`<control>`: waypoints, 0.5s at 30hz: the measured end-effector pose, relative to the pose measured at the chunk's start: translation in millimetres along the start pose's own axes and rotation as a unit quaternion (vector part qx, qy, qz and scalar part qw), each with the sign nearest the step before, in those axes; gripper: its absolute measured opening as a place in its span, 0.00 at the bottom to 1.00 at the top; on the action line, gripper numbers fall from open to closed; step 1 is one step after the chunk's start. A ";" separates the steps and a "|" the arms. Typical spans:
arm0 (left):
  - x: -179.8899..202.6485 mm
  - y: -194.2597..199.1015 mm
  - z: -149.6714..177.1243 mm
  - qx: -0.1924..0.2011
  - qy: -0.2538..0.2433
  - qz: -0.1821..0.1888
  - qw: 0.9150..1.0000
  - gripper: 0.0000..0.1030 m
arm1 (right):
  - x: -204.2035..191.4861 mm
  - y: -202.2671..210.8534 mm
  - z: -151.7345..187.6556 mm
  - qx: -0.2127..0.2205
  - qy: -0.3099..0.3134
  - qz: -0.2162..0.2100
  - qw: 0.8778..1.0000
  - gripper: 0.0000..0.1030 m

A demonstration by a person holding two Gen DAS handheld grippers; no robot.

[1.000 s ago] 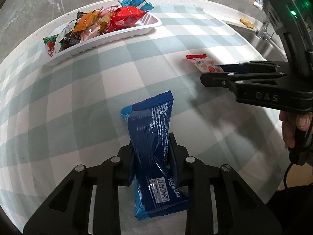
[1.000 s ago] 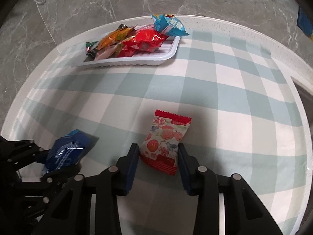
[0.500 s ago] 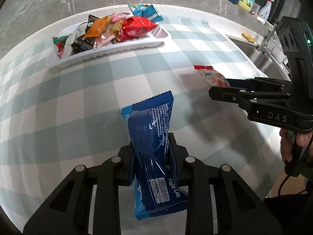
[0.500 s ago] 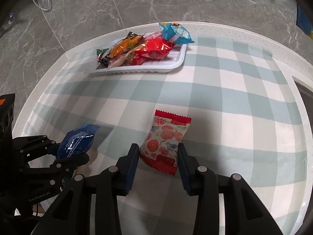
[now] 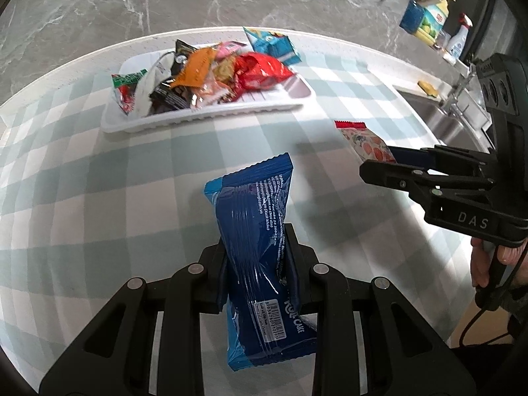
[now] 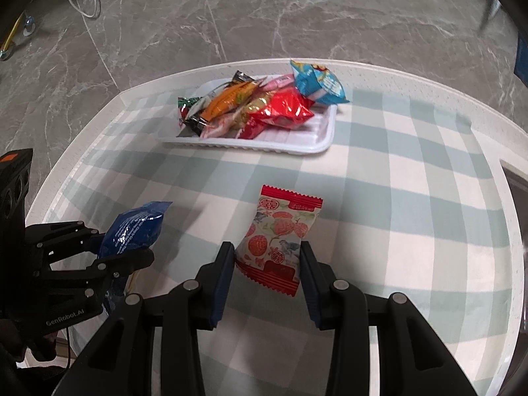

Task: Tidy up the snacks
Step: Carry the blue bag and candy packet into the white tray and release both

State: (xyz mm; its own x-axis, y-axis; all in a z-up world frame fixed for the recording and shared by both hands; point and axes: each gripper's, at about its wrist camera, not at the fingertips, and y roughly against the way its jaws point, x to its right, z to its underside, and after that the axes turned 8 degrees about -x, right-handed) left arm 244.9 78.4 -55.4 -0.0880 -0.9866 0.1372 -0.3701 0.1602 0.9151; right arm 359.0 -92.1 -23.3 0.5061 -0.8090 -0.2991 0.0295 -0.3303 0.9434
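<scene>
My left gripper point(image 5: 257, 257) is shut on a blue cake packet point(image 5: 257, 231), held above the checked tablecloth; the same blue cake packet point(image 6: 135, 227) shows at the left of the right wrist view. My right gripper point(image 6: 267, 264) is shut on a red-and-white strawberry candy packet point(image 6: 280, 234), lifted off the cloth; that strawberry candy packet point(image 5: 363, 138) appears right of centre in the left wrist view, sticking out of the right gripper point(image 5: 379, 161). A white tray point(image 5: 204, 115) piled with several snack packets sits at the far side of the table, the white tray point(image 6: 290, 147) also visible ahead of the right gripper.
A light-blue snack bag point(image 6: 316, 82) leans on the tray's far right corner. A sink point(image 5: 442, 112) with bottles behind it lies at the right. The table's white rim point(image 6: 495, 125) curves round; grey marble floor lies beyond. A hand point(image 5: 485, 264) holds the right gripper's handle.
Both grippers have risen off the cloth with their packets and the tray now sits nearer the middle of both views. The grips look the same.
</scene>
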 end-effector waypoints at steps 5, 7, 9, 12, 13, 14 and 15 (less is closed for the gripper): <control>-12.4 6.0 -12.3 0.011 0.006 -0.003 1.000 0.24 | -5.8 0.7 -11.4 0.005 0.006 -0.001 1.000 0.40; -16.3 8.7 -16.8 0.015 0.008 -0.003 1.000 0.24 | -8.1 0.9 -15.8 0.007 0.009 -0.001 1.000 0.40; -20.1 10.9 -21.8 0.019 0.008 -0.005 1.000 0.24 | -10.1 0.6 -19.9 0.008 0.012 -0.001 1.000 0.40; -26.0 12.9 -29.8 0.024 0.010 -0.004 1.000 0.24 | -13.4 0.2 -27.2 0.010 0.017 0.000 1.000 0.40; -27.5 13.5 -32.3 0.026 0.011 -0.003 1.000 0.25 | -14.6 0.2 -30.2 0.011 0.017 0.000 1.000 0.41; -29.3 14.2 -34.8 0.027 0.012 -0.003 1.000 0.25 | -15.7 0.0 -32.6 0.012 0.019 0.000 1.000 0.40; -31.2 14.7 -38.5 0.029 0.012 -0.003 1.000 0.25 | -16.8 -0.2 -35.6 0.013 0.020 0.000 1.000 0.40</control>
State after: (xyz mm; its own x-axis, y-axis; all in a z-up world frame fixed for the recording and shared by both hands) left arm 277.8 110.4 -31.6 -0.0647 -0.9878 0.1417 -0.4235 0.1558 0.8924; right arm 381.2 -61.1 -13.4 0.5406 -0.7891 -0.2917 0.0069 -0.3426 0.9395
